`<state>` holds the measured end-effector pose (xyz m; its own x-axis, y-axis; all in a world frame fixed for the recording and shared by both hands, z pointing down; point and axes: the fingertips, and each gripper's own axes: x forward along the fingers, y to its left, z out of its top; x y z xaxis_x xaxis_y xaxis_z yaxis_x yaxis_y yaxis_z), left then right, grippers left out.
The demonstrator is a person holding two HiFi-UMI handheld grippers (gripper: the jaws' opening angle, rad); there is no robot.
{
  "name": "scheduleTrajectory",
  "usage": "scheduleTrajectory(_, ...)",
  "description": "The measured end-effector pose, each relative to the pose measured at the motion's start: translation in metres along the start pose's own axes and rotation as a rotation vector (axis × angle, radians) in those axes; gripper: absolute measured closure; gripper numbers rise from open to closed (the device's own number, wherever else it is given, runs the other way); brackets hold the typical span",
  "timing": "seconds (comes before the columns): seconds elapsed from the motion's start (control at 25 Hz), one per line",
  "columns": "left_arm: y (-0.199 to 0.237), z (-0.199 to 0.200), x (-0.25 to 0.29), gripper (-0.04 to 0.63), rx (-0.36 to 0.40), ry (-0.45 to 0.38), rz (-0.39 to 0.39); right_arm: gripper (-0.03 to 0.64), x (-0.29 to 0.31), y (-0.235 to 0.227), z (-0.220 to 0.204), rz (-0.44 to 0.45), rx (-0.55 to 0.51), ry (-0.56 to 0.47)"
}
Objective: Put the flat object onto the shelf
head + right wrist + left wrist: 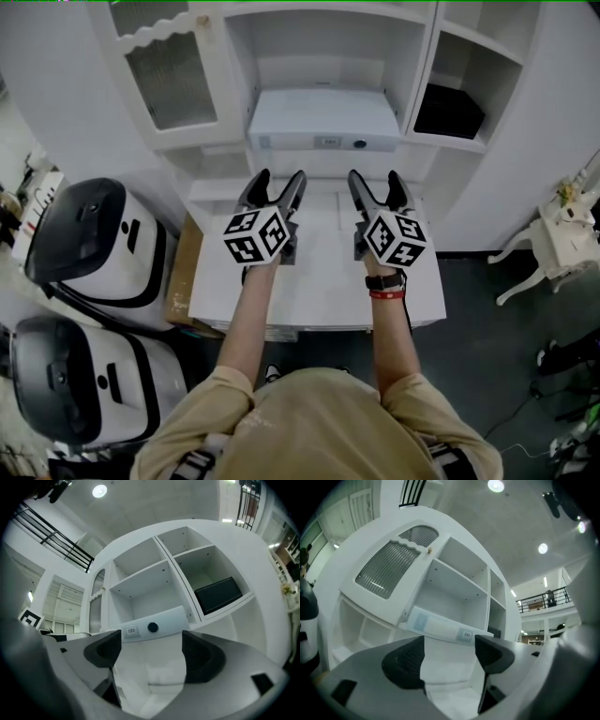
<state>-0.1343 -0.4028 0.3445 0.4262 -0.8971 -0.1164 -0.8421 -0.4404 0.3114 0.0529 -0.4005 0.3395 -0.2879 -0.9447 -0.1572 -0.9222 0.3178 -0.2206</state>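
Far left in the head view, two white machines with black tops (pixel 89 239) are sitting on the floor, with a cardboard box (pixel 184 272) between them and the white table (pixel 319 286); neither gripper view is showing any of these.

The left gripper (pixel 281 178) is hanging over the table, pointing at the white cabinet (pixel 216 155). Its jaws are standing apart with nothing between them, only the table top and cabinet behind. Its own view is catching the ribbed-glass door (pixel 389 564) at upper left, plus ceiling lights and a balcony railing (pixel 546 599) that the head view is missing.

The flat white box (pixel 323 120) is lying on the centre shelf (pixel 328 155), front edge facing out. It is ahead of both grippers and touching neither. The left gripper view is showing two labels on that edge. The right gripper view is showing a small label and a dark round spot (pixel 153 627).

The right gripper (pixel 375 178) is level with the left one and just beside it. Its jaws are likewise parted and empty. A dark watch (pixel 384 280) and a red band are sitting on that wrist, seen in the head view only.

A black object (pixel 448 111) is resting in the right-hand compartment. It is clear in the right gripper view and only a sliver in the left one. Far right, a white ornate furniture piece (pixel 553 244) is standing on the dark floor.
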Motion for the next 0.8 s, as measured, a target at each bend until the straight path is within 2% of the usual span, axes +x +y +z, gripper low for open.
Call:
scheduleTrajectory(0.28, -0.001, 0.004, 0.007, 0.272, 0.13, 0.002, 0.04, 0.236, 0.006, -0.002, 0.004, -0.011, -0.043, 0.001)
scheduleTrajectory(0.48, 0.004, 0.0, 0.018, 0.288, 0.144, 0.02, 0.047, 0.267, 0.013, -0.001, 0.007, -0.01, -0.067, -0.013)
scheduleTrajectory(0.8, 0.009, 0.003, 0.033, 0.296, 0.191, 0.024, 0.058, 0.279, 0.028, -0.001, 0.01, -0.003, -0.096, -0.014)
